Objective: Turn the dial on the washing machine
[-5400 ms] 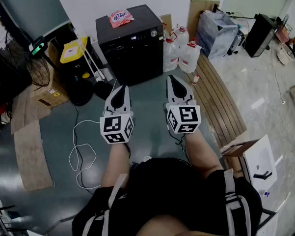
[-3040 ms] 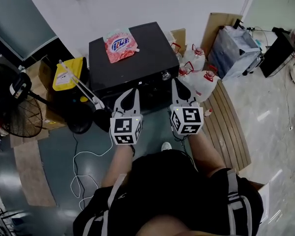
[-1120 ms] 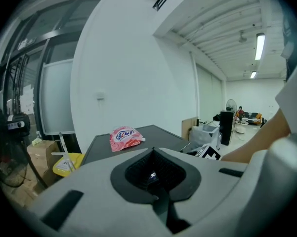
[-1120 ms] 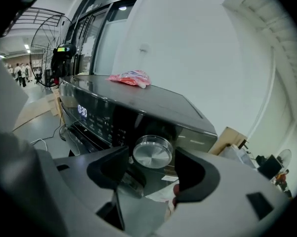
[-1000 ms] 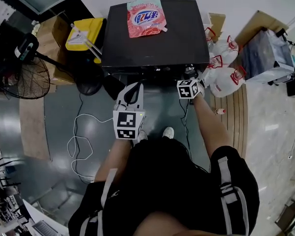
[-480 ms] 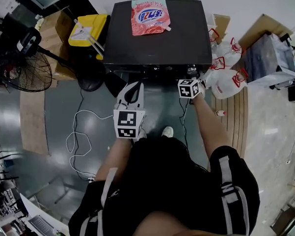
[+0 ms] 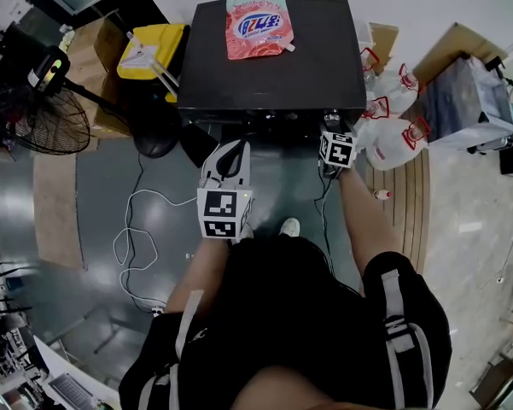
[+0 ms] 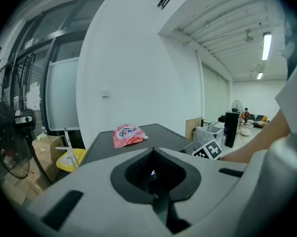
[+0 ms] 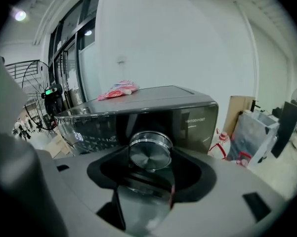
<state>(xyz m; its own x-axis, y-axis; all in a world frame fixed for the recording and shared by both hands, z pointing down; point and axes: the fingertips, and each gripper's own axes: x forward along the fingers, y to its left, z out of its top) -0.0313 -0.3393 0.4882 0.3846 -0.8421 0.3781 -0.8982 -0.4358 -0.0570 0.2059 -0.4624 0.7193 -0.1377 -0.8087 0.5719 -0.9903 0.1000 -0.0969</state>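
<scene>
The right gripper (image 7: 329,125) clasps the dial (image 9: 149,152) — left gripper (image 7: 229,154) hangs closed.

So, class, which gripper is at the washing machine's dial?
The right gripper: the dial sits between its jaws, while the left gripper hangs back, empty.

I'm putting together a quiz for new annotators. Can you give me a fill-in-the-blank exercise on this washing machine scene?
1. The right gripper has the ____ of the washing machine between its jaws.
2. The left gripper is held short of the machine, its jaws ____.
3. The pink pouch lies on ____ of the machine.

Missing words: dial; shut; top.
</scene>
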